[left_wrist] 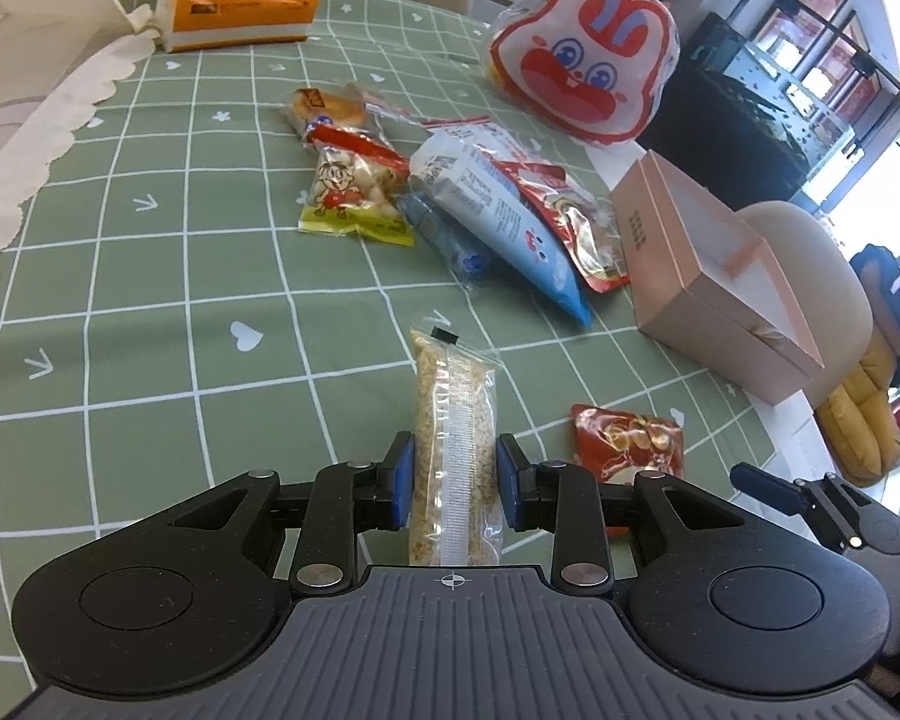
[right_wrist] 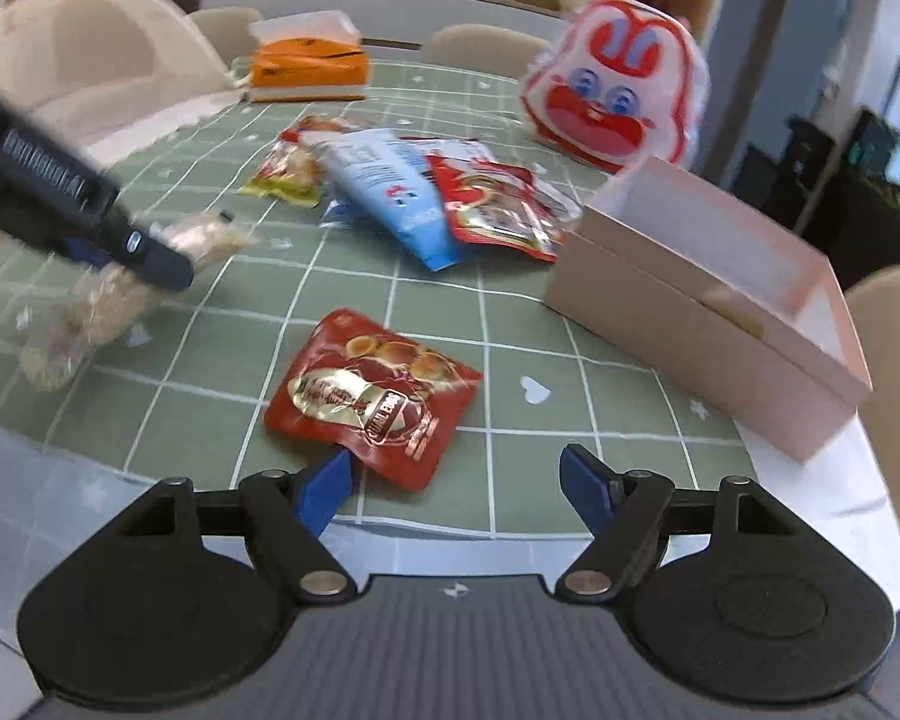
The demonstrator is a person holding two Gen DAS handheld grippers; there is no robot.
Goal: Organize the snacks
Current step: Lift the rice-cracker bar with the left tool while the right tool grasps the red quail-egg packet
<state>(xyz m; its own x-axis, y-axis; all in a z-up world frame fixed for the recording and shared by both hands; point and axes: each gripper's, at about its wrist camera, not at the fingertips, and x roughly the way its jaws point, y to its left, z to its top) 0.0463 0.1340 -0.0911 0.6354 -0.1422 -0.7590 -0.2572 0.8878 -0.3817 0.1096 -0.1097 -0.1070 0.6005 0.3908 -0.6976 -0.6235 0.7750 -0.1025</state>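
Observation:
My left gripper [left_wrist: 455, 480] is shut on a long clear packet of pale grain snack [left_wrist: 453, 408], which points away from me above the green checked tablecloth. In the right wrist view that packet [right_wrist: 90, 312] shows blurred at the left, with the left gripper's fingers [right_wrist: 150, 255] on it. My right gripper [right_wrist: 456, 480] is open at the table's near edge, and its left pad sits by the corner of a red foil packet [right_wrist: 378, 396] lying flat. Nothing is between its pads. An open pink box [right_wrist: 690, 312] stands to the right.
A pile of snack packets [left_wrist: 498, 204] lies mid-table, with blue, red and yellow wrappers. Behind it stand a rabbit-faced bag [left_wrist: 582, 54] and an orange tissue box [left_wrist: 240, 6]. Chairs ring the table. The pink box [left_wrist: 708, 312] sits near the right edge.

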